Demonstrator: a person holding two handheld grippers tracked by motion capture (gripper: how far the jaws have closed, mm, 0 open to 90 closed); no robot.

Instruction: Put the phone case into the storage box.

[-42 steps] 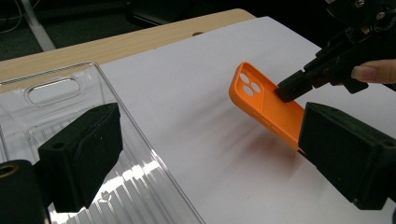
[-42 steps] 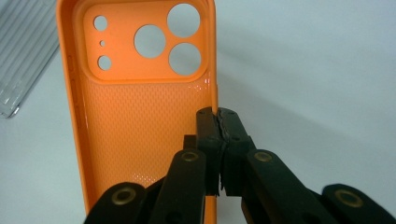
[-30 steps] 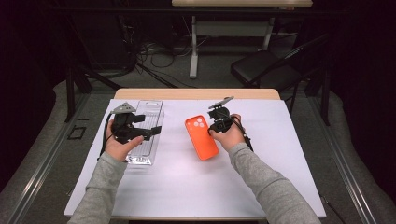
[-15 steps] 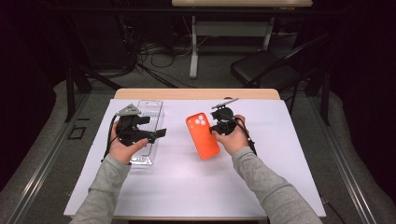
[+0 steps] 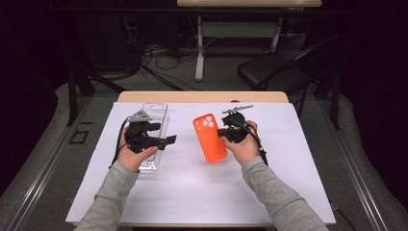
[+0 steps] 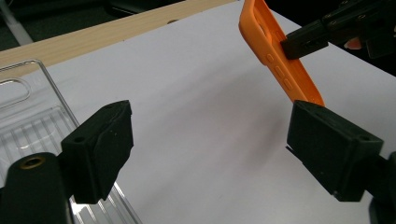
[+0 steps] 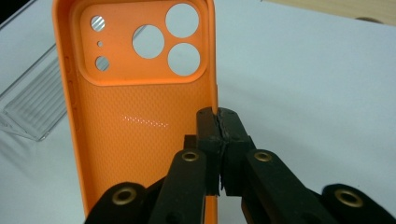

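Since a second ago, the orange phone case (image 5: 210,137) has shifted slightly with the right gripper (image 5: 222,132), whose jaws pinch its side wall, lifting it tilted off the white table (image 5: 202,192). Left gripper (image 5: 169,140) jaws, just closing a little, stand wide with nothing between them, above the clear tray (image 5: 159,111).

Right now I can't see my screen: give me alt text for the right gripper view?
The right gripper is shut on the side wall of an orange phone case, whose open inner face and camera cutouts face the camera. The case sits above a white table cover, with a clear plastic tray lying at the left edge.
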